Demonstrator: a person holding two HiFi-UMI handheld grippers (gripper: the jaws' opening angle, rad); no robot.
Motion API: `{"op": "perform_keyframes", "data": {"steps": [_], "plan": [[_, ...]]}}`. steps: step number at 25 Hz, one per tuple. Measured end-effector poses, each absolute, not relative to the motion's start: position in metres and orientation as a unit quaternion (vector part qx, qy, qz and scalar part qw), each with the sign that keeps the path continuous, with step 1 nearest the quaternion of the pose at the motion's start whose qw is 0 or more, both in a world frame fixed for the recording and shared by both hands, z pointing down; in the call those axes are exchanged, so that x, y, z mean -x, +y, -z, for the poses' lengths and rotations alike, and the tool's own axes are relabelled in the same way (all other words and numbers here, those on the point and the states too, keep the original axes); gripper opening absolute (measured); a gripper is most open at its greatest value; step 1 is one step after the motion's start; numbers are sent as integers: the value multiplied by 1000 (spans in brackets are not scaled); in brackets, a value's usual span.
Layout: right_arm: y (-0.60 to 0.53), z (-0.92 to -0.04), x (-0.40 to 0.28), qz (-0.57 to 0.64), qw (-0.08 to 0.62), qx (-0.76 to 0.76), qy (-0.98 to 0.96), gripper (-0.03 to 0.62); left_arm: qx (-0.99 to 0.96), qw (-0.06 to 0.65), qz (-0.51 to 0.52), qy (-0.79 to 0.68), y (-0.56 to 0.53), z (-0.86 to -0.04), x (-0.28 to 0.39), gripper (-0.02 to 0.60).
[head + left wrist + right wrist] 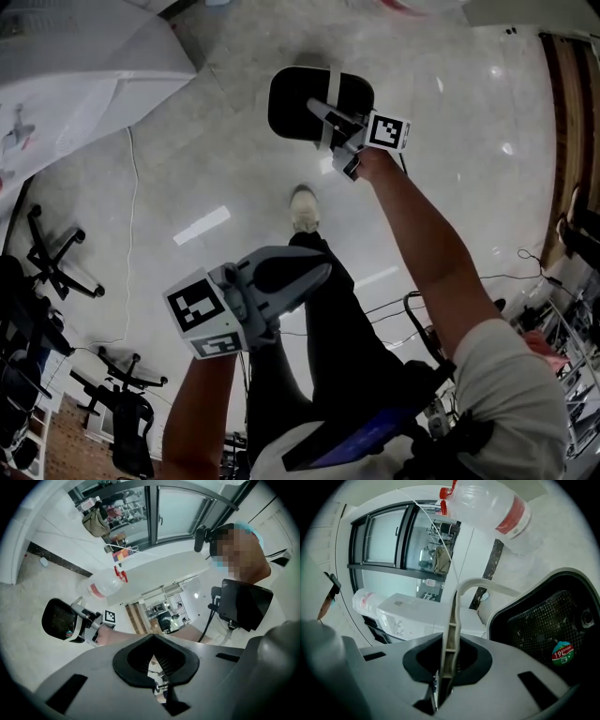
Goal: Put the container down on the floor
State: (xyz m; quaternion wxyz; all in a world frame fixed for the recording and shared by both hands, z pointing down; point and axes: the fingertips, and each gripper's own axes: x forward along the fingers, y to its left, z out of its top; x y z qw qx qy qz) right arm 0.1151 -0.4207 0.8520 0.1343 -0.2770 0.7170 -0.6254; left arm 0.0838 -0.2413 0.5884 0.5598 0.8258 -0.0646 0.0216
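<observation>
A black mesh container (305, 101) with a white bail handle (330, 111) hangs over the pale stone floor (450, 122). My right gripper (336, 133) is shut on that handle, at arm's length ahead of me. In the right gripper view the handle (451, 634) runs straight up between the closed jaws of the right gripper (444, 670), and the container (546, 625) shows its mesh wall and a round sticker. My left gripper (314, 270) is held close to my body, shut and empty. The left gripper view shows the container (58, 618) at far left beyond that gripper (154, 667).
My shoe (304, 208) stands on the floor just behind the container. A white covered table (84, 66) is at upper left. Office chairs (56, 253) and cables (525, 272) lie at the sides. A clear water jug (487, 503) lies close to the container.
</observation>
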Motion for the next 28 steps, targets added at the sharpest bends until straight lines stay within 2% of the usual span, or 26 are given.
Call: {"op": "perform_keyframes", "data": {"steps": [6,9,13,28], "plan": [[-419,-854,-117,627,130,267,720,27,-827,559,-16,-64,-244,-589,-85,9],[-418,-854,-120,624,129,259,726,57,-826,560,-19,-65,-243,-591,-84,9],[-412,-854,-118,632,128,236,727,141,-820,568,-21,-68,-243,-593,-85,9],[-400,-846,-135,647,111,222,721,237,-823,566,-23,-55,-239,-584,-91,9]]}}
